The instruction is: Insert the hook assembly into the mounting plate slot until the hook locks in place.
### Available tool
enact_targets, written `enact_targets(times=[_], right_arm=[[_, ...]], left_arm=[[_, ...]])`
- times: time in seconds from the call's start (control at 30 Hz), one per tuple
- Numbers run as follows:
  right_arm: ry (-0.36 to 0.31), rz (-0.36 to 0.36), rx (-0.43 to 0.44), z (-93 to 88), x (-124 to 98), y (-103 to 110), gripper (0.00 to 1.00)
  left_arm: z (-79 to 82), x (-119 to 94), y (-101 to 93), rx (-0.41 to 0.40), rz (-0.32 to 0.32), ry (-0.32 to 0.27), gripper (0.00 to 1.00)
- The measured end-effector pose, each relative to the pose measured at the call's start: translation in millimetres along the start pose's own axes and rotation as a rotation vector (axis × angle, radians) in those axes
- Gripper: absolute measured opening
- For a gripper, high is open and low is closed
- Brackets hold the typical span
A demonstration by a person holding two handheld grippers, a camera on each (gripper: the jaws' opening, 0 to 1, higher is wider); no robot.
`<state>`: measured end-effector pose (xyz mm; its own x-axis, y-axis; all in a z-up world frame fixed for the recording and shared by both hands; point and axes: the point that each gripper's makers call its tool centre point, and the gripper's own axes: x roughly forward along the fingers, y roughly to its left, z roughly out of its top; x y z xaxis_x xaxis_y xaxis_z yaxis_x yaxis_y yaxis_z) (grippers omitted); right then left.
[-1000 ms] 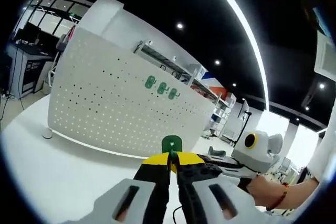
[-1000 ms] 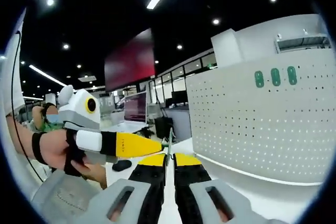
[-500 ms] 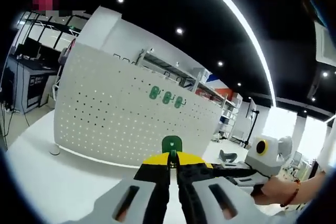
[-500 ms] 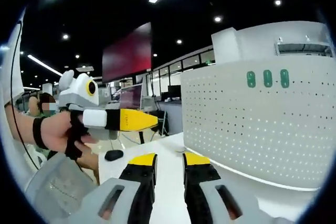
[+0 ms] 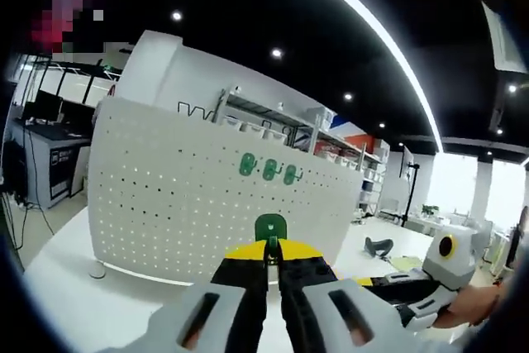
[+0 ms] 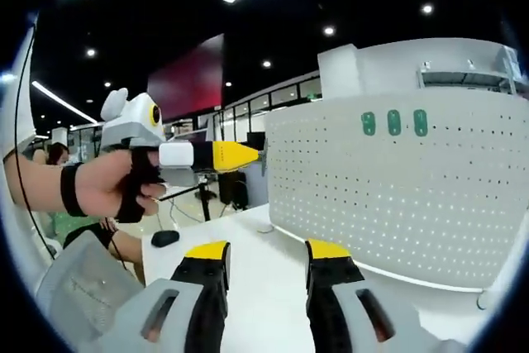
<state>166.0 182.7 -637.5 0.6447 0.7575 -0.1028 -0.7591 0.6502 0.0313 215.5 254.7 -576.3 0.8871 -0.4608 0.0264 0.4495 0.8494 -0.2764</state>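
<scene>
Now, in the left gripper view, the left gripper (image 5: 271, 255) pinches one green hook (image 5: 270, 227) between its yellow tips, held up before the single white perforated mounting plate (image 5: 165, 204) standing on the white worktop (image 5: 74, 287). Three green hooks (image 5: 269, 168) already sit in the plate's upper rows. The right gripper (image 5: 413, 283) has dropped toward the lower right since a second ago.

In the right gripper view, the right gripper (image 6: 264, 258) holds nothing; its jaws, together a second ago, stand wide apart. The left gripper (image 6: 211, 155), in a hand (image 6: 111, 183), points at the plate's edge (image 6: 397, 196).

no readable text, labels or nos. anywhere in either view.
</scene>
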Motion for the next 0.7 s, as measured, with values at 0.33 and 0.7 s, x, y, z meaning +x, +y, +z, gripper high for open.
enact_targets(times=[0.33, 0.7], right_arm=[[0.007, -0.036, 0.028, -9.5, -15, -9, 0.40], [-0.017, -0.066, 0.033, -10.8, -25, -14, 0.42]], left_arm=[[14.1, 23, 8.8, 0.063, 0.053, -0.026, 0.03], [27.1, 46, 18.2, 0.092, 0.081, -0.050, 0.03]])
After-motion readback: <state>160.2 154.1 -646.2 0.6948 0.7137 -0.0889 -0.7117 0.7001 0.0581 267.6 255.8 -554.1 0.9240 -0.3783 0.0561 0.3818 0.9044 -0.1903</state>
